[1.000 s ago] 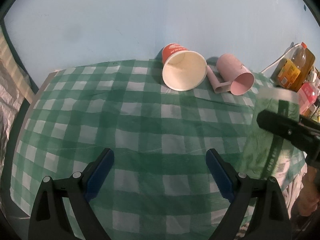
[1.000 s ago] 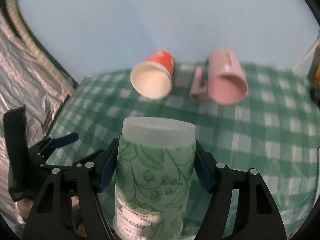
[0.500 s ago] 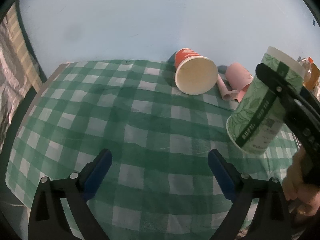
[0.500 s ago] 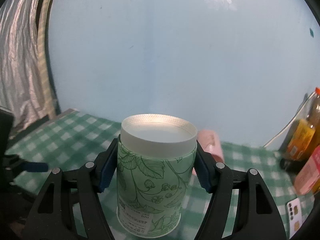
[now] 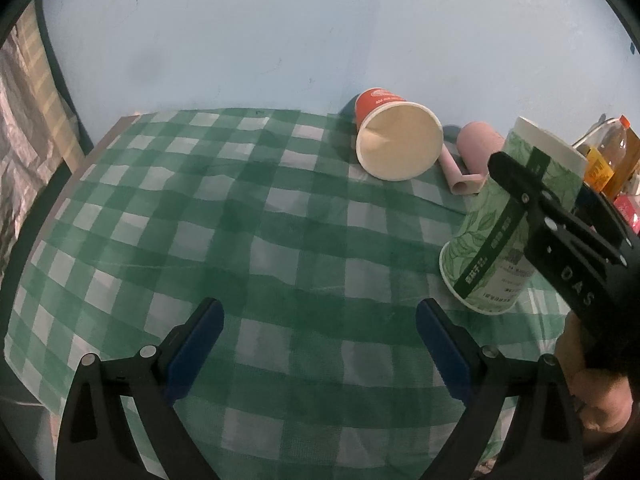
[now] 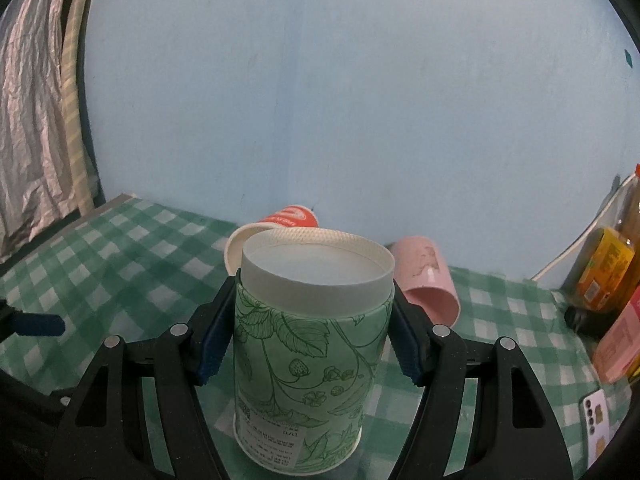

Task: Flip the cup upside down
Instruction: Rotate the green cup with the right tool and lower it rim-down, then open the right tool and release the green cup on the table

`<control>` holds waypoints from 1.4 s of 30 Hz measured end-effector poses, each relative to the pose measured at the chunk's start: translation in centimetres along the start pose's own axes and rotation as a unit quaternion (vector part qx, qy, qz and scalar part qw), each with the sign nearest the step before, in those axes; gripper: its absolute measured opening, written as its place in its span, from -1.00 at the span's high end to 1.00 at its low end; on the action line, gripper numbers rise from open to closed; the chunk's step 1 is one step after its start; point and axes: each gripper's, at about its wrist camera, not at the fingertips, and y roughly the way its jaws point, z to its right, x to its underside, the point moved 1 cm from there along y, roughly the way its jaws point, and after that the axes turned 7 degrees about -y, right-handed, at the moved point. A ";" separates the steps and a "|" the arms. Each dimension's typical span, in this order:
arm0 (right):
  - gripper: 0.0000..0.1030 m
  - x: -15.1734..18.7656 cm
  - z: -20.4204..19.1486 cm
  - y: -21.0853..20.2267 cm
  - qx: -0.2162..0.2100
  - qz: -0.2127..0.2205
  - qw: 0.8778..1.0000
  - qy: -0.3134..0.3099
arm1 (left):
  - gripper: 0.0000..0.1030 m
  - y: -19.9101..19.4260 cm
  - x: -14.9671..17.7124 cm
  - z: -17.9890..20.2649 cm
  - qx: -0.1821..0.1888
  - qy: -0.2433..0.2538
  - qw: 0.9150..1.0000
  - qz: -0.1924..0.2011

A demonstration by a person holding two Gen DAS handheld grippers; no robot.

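My right gripper (image 6: 312, 340) is shut on a green leaf-patterned paper cup (image 6: 308, 356). The cup is upside down, its white base up and its rim down, tilted a little, its rim close to or on the checked tablecloth. In the left wrist view the cup (image 5: 504, 224) stands at the right, clamped by the right gripper (image 5: 532, 200). My left gripper (image 5: 318, 336) is open and empty over the near middle of the tablecloth (image 5: 240, 220).
A red paper cup (image 5: 394, 144) and a pink mug (image 5: 476, 156) lie on their sides at the back by the blue wall. Bottles and packets (image 6: 604, 276) stand at the right edge. A phone (image 6: 598, 420) lies at the near right.
The right gripper has lowered the inverted green cup toward the cloth, and its view tipped down. The left gripper has stayed open and nearly still.
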 end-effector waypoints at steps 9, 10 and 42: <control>-0.46 1.0 -0.1 -1.4 -0.019 -0.010 1.000 0.015 | -0.90 -0.1 0.5 0.0 -0.005 -0.004 1.000 0.012; -0.54 1.1 0.0 -1.5 -0.022 -0.011 1.000 0.019 | -0.90 -0.2 0.5 -0.1 -0.009 -0.006 1.000 0.016; -0.77 3.3 4.1 -10.8 0.036 -0.004 0.995 0.098 | -1.00 -9.2 4.1 3.1 -0.043 0.074 0.971 0.224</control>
